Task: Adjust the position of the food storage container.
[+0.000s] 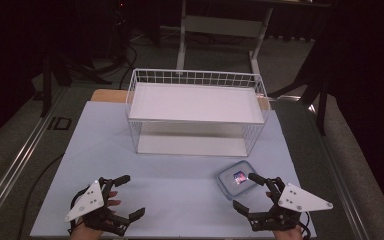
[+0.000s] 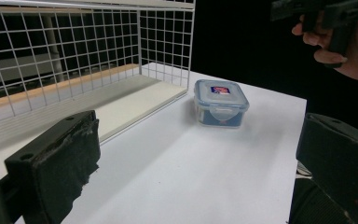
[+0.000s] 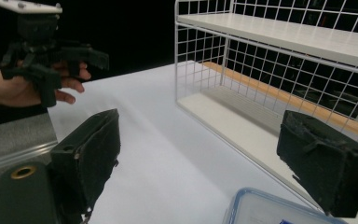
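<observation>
A small lidded plastic box point(image 1: 237, 179) with a blue and red label sits on the white desk point(image 1: 170, 185), just in front of a white wire rack point(image 1: 196, 112) fitted with two white shelves. Both tools are held above the near edge of the desk, well apart from each other. The right tool point(image 1: 250, 191) hovers just beside the box, its jaws spread wide with nothing between them. The left tool point(image 1: 130, 196), held in a person's hand point(image 1: 97, 212) at the opposite corner, also has its jaws apart and empty, far from the box.
</observation>
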The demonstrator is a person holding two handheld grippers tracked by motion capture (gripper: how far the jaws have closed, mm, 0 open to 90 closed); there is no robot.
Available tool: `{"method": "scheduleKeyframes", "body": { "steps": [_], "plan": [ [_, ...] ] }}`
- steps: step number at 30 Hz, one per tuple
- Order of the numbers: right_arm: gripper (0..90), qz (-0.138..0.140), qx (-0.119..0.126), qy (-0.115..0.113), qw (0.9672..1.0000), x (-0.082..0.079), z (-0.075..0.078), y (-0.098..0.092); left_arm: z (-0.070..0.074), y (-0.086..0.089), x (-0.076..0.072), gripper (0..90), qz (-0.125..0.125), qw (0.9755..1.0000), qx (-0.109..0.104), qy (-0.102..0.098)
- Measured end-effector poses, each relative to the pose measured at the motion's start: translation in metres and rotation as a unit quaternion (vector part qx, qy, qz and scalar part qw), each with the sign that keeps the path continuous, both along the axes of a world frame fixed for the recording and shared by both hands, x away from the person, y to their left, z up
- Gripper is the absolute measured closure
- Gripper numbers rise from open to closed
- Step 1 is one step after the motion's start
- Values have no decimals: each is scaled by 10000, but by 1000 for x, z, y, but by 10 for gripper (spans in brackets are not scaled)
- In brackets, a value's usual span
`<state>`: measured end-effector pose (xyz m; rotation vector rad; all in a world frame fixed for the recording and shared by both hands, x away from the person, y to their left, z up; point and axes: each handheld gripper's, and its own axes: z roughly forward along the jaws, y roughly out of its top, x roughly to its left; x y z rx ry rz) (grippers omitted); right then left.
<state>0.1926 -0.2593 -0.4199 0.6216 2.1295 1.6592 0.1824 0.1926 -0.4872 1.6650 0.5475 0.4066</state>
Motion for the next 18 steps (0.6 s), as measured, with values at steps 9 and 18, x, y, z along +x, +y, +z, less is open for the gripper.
{"method": "scheduleKeyframes", "body": {
  "steps": [9,18],
  "plan": [
    [141,-290,-14,63,9996,24,4,-6,-1,-1,0,6,-20,10000,13,49],
    [334,-688,-82,405,9968,63,-14,-24,-3,-1,0,6,-29,10000,26,64]
  ]
}}
